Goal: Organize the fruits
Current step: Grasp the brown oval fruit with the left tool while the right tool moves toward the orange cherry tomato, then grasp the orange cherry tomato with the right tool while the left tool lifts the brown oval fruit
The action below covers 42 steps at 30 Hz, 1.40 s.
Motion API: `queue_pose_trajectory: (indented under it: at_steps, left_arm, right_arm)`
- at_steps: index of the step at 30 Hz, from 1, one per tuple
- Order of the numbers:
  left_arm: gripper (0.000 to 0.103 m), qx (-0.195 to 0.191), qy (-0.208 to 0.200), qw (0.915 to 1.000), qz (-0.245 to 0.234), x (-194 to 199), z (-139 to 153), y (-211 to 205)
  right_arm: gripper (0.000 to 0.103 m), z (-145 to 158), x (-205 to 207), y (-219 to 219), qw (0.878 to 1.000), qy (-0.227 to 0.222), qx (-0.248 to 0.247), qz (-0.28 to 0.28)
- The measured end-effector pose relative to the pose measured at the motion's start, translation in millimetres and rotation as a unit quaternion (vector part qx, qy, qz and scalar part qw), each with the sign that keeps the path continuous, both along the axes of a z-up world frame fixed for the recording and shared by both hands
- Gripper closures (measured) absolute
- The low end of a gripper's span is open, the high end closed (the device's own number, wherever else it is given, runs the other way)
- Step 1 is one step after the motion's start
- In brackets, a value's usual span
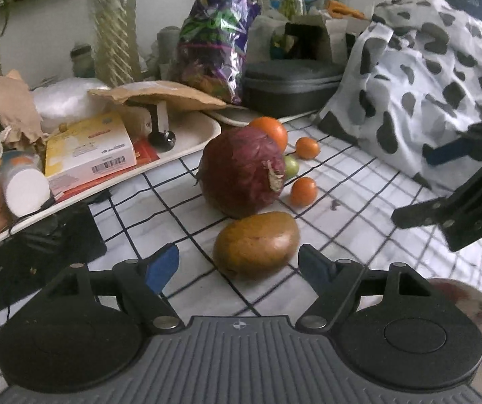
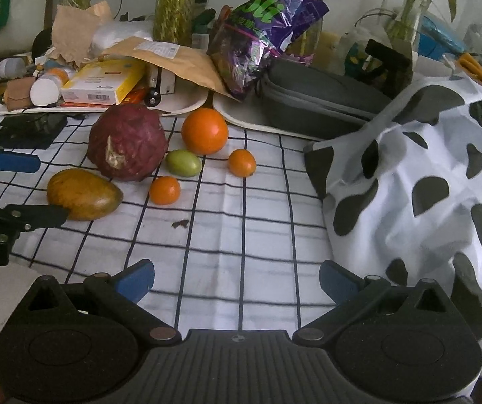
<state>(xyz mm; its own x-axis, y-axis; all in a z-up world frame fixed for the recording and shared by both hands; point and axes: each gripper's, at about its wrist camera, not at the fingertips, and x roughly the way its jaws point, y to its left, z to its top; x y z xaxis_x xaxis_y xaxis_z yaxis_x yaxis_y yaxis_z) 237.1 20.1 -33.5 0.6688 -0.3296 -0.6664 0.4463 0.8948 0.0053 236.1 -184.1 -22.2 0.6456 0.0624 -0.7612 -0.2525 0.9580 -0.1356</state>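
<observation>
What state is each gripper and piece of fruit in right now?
Left gripper: open, mango between its fingers, not gripped.
Right gripper: open, empty.
Mango: lying on the cloth.
Cabbage: resting whole.
Big orange: on the cloth, free.

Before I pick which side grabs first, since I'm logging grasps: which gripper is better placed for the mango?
Left. The left gripper is open with the mango right between its fingertips. The right gripper is open over bare checked cloth, farther from it.

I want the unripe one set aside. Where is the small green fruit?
In the right wrist view, the small green oval fruit lies on the checked cloth, between the big purple-red cabbage and the large orange.
</observation>
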Motion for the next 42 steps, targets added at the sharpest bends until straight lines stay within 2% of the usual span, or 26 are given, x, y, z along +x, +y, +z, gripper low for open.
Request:
queue_pose_trajectory:
  at_steps: [6, 8, 9, 10, 11, 13, 22, 30, 36, 37, 39, 42]
  left_arm:
    - [0.028, -0.026, 0.009, 0.9994, -0.023, 17, -4, 2]
    - [0.033, -0.031, 0.016, 0.9988, -0.036, 21, -5, -1]
    - [0.04, -0.036, 0.024, 0.9979, -0.048, 23, -6, -3]
    - [0.043, -0.037, 0.031, 0.9972, -0.058, 25, -7, -5]
    - [0.043, -0.035, 0.033, 0.9971, -0.06, 26, -8, -7]
    - [0.051, -0.039, 0.041, 0.9962, -0.066, 28, -10, -10]
    - [0.055, -0.034, 0.045, 0.9962, -0.066, 28, -11, -12]
    - [0.056, -0.016, 0.032, 0.9982, -0.049, 14, -1, -7]
    - [0.056, -0.014, 0.012, 0.9998, 0.001, 8, 10, 9]
    - [0.056, -0.015, 0.008, 0.9998, 0.007, 8, 12, 11]
    - [0.056, -0.017, 0.0, 0.9996, 0.021, 7, 16, 14]
    - [0.056, -0.016, -0.008, 0.9991, 0.039, 7, 19, 19]
  right_arm:
    - [0.0, -1, 16, 1, 1.0, 0.002, -0.003, 0.002]
    - [0.0, -1, 20, 0, 1.0, 0.002, 0.0, 0.002]
    - [0.0, -2, 22, 0, 1.0, 0.002, 0.0, 0.001]
    - [0.0, -3, 24, -1, 1.0, 0.003, -0.001, 0.0]
    - [0.0, -3, 25, -1, 1.0, 0.004, -0.002, -0.001]
    - [0.0, -4, 28, -1, 1.0, 0.004, -0.005, -0.001]
    - [0.0, -6, 34, 4, 1.0, -0.002, -0.004, 0.008]
    - [0.0, -9, 45, 13, 0.999, -0.003, 0.034, 0.038]
    - [0.001, -16, 54, 23, 0.996, 0.001, 0.068, 0.065]
    - [0.002, -17, 54, 26, 0.995, -0.001, 0.068, 0.071]
    - [0.012, -19, 56, 32, 0.994, -0.006, 0.066, 0.085]
    - [0.018, -23, 58, 39, 0.993, -0.011, 0.065, 0.102]
